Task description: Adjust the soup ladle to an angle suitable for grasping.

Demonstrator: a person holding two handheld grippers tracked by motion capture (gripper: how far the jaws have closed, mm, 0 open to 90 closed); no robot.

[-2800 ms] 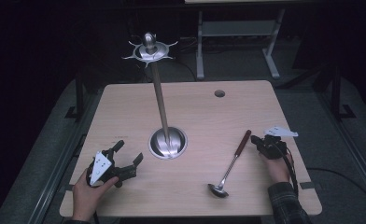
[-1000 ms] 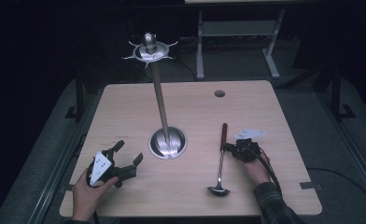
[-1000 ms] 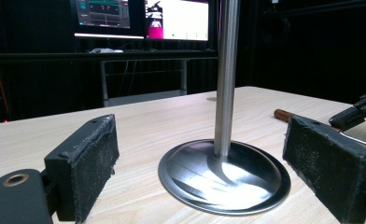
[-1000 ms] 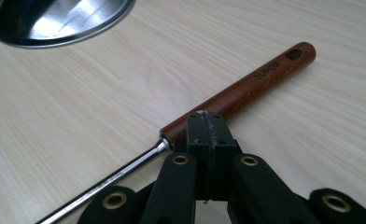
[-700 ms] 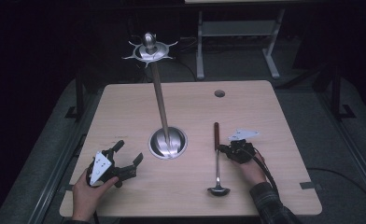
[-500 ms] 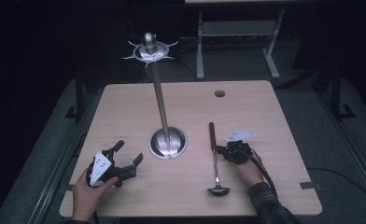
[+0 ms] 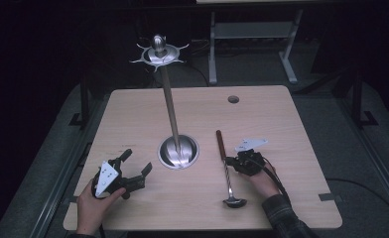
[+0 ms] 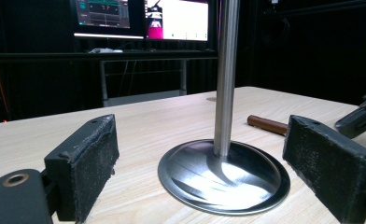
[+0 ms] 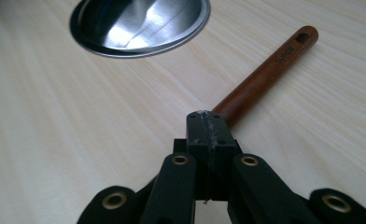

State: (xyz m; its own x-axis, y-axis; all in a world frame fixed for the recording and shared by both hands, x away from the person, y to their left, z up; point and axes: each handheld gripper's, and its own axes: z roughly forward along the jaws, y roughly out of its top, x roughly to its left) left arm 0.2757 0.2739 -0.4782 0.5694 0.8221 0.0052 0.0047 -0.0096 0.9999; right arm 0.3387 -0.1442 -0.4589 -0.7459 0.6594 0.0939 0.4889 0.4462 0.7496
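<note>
Lying flat, steel ladle with brown wooden handle, right tool beside.

The pale wooden worktop looks matt, with fine grain. The round polished metal base and its steel pole are glossy. The ladle's brown wooden handle is smooth and slightly shiny. The black gripper pads look rough, matt.

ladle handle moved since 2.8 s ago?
Yes. With the right gripper shut on it, the ladle has swung: its wooden handle end went left toward the stand base, while the bowl stayed about where it was.
</note>
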